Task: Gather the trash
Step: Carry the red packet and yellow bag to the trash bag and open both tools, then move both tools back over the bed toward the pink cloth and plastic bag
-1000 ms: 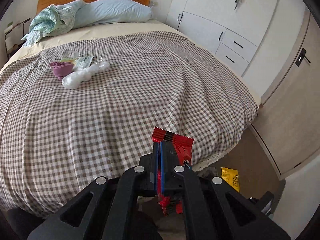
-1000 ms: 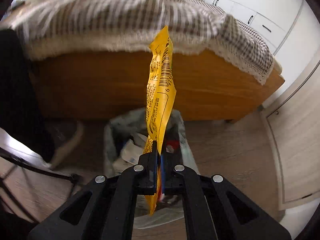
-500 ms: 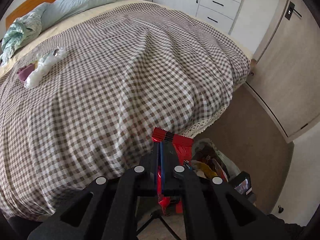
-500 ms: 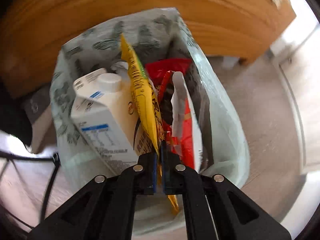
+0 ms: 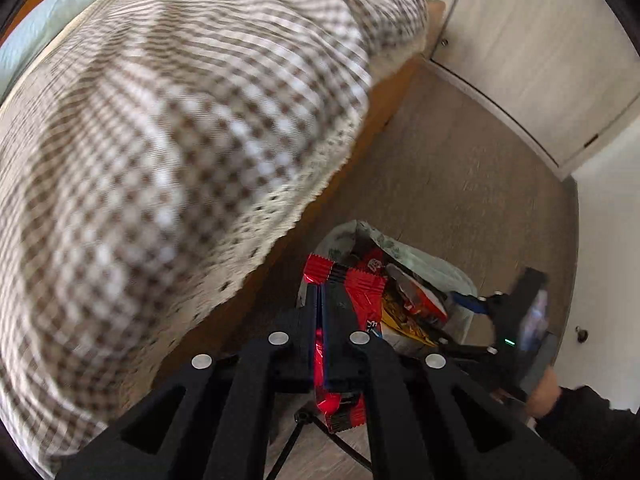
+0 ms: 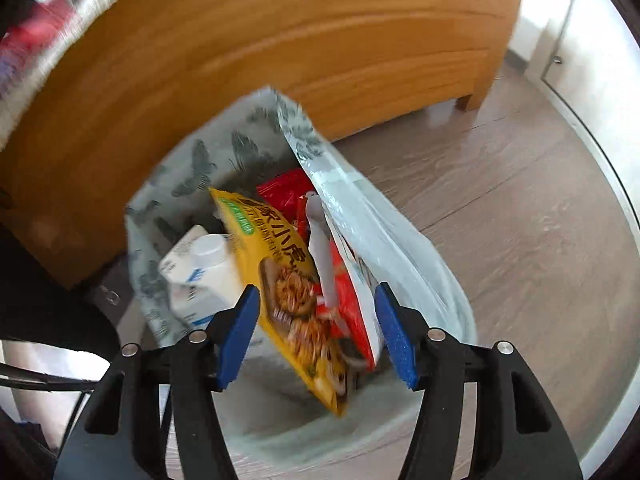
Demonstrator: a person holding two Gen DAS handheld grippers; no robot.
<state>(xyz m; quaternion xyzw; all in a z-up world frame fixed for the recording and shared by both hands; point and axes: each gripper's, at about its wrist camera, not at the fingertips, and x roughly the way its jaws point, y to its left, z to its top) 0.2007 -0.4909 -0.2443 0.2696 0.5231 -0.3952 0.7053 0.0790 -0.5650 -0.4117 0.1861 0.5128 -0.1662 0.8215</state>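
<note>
My left gripper [image 5: 322, 292] is shut on a red snack wrapper [image 5: 362, 300], held just over the pale printed trash bag [image 5: 436, 264] on the floor by the bed. In the right wrist view my right gripper [image 6: 316, 320] hangs over the same trash bag [image 6: 400, 240] and its jaws are opening. A yellow snack packet [image 6: 280, 264] lies loose between the blue pads [image 6: 390, 332], touching neither, tilted into the bag. A white milk carton [image 6: 200, 276] and red wrappers [image 6: 288, 194] are inside the bag.
The checked bedspread [image 5: 160, 140] overhangs the wooden bed frame [image 6: 280, 48] right beside the bag. Wood floor [image 5: 460, 168] stretches to pale wardrobe doors [image 5: 540, 52]. A sleeve and hand [image 5: 560, 400] hold the other gripper at the lower right. Black stand legs [image 6: 40, 376] cross the lower left.
The right gripper's jaws have parted and let go of the yellow packet, which now tips into the bag. The left gripper has come down off the bed to the bag with the red wrapper.
</note>
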